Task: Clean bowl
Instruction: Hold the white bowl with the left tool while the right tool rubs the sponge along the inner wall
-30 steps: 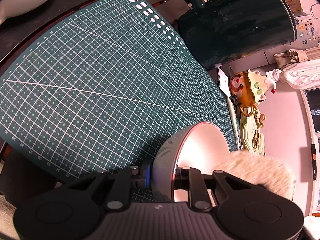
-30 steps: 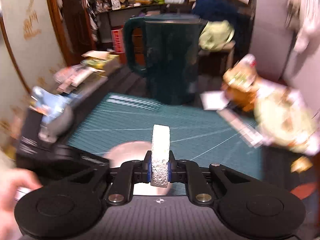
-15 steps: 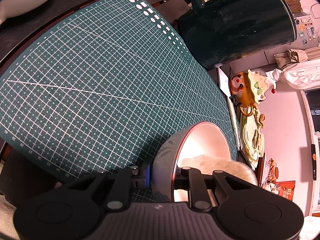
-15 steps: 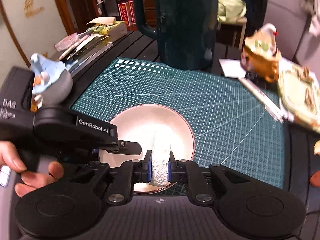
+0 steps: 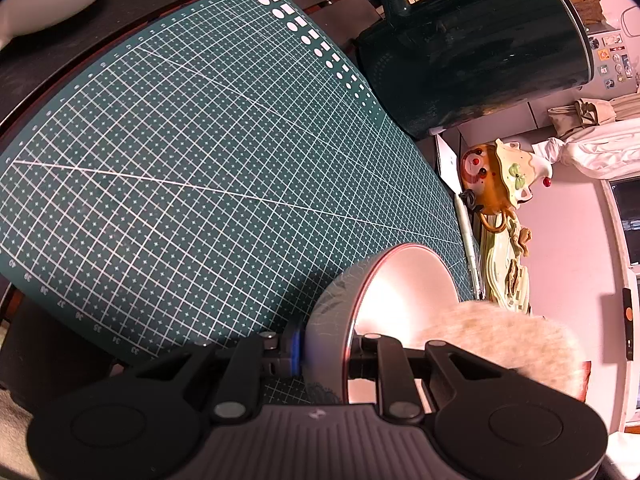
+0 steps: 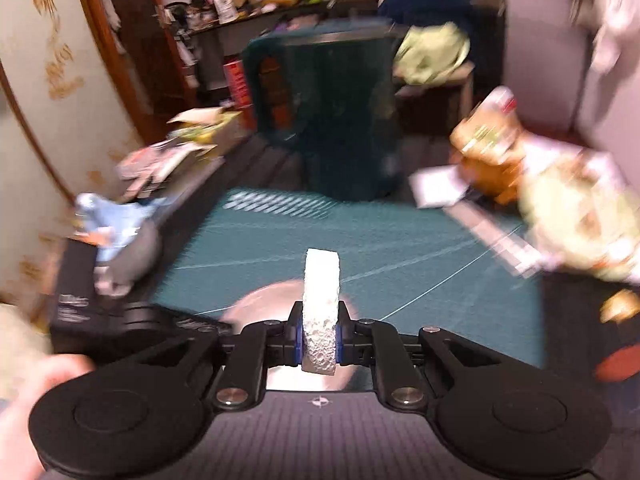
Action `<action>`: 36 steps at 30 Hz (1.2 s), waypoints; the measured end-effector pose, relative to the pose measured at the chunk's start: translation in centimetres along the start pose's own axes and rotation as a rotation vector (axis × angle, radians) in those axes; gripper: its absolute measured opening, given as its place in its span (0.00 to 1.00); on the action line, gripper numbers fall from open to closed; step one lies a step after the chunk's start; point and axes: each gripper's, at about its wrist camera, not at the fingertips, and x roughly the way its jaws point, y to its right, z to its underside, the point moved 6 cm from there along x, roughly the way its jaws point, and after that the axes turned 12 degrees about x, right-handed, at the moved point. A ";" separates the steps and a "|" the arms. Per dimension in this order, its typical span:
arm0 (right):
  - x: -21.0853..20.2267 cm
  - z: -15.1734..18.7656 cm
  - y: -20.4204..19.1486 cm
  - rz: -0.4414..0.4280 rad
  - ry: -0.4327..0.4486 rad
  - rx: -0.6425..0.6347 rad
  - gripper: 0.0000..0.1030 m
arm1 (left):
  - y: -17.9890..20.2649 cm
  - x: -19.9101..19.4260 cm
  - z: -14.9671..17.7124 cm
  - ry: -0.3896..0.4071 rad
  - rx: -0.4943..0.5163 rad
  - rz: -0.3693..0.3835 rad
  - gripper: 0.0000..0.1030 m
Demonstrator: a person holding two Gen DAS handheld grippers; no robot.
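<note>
In the left wrist view a bowl (image 5: 404,292), grey outside and pale inside with a red rim, stands tipped on edge over the green cutting mat (image 5: 192,152). My left gripper (image 5: 326,354) is shut on the bowl's rim, one pad on each side of the wall. A white sponge (image 5: 504,340) shows blurred at the bowl's right edge. In the blurred right wrist view my right gripper (image 6: 319,344) is shut on that white sponge (image 6: 320,300), held upright above the bowl (image 6: 260,308). The left gripper's black body (image 6: 140,320) lies left of it.
A large dark green pitcher (image 5: 472,48) stands at the mat's far edge. A clown figurine (image 5: 500,180) and a pale green dish (image 5: 504,264) sit right of the mat. A blue-and-grey figure (image 6: 120,236) and a black box (image 6: 76,300) lie to its left. A person's hand (image 6: 32,400) shows bottom left.
The sponge dipped into the bowl half a second ago and has swung back out to the bowl's right edge. The right wrist view is blurred again. The left gripper and bowl stayed still.
</note>
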 end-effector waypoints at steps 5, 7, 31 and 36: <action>3.0 1.8 -0.4 0.031 -0.091 -0.039 0.12 | -0.4 0.2 0.1 0.000 0.000 0.001 0.18; 4.1 2.5 -0.6 0.064 -0.108 -0.071 0.12 | -0.2 0.1 0.2 0.000 -0.001 0.002 0.18; 1.4 0.4 0.9 -0.028 -0.049 0.073 0.12 | 0.0 0.1 0.2 -0.001 0.001 0.000 0.18; 4.2 2.4 0.3 0.035 -0.115 0.013 0.12 | 0.0 0.1 0.2 -0.001 0.001 0.000 0.18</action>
